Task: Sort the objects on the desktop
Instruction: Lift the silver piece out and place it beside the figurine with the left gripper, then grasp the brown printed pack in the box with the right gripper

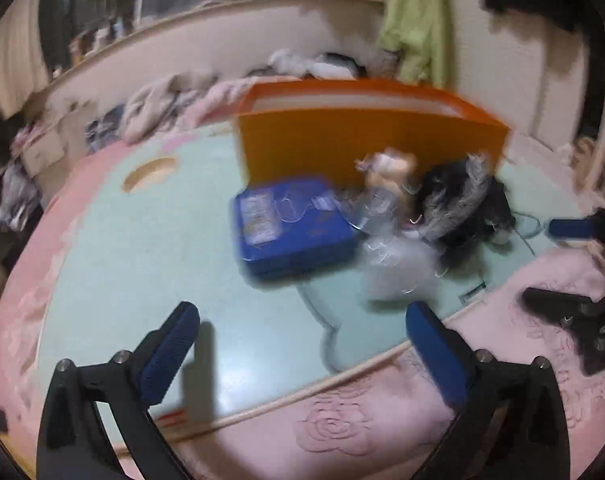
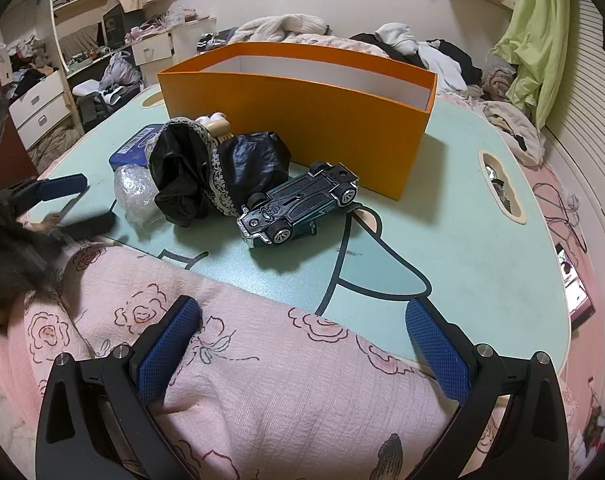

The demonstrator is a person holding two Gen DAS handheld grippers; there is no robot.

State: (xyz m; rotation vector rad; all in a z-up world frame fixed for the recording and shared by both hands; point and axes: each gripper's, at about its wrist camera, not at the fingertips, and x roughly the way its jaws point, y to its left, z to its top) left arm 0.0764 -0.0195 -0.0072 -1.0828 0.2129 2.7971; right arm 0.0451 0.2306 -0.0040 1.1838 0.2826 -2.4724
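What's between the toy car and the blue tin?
In the right wrist view, a black lace-trimmed cloth bundle lies between the toy car and the blue tin, with a clear plastic wad beside it.

Left wrist view: I read heavy motion blur throughout; the blue tin (image 1: 292,226) and orange box (image 1: 372,144) smear at their edges, and the background shelf breaks into blocky patches.

Right wrist view: I get a sharp picture; the toy car (image 2: 298,204) shows wheel detail, with small glints on its chrome.

Lighting, both: soft, even indoor light from above, moderate brightness. Short shadows fall under the car, beside the box and beneath a blue finger pad (image 1: 170,354).

Edges: strong fisheye bending, dark vignette in the corners.
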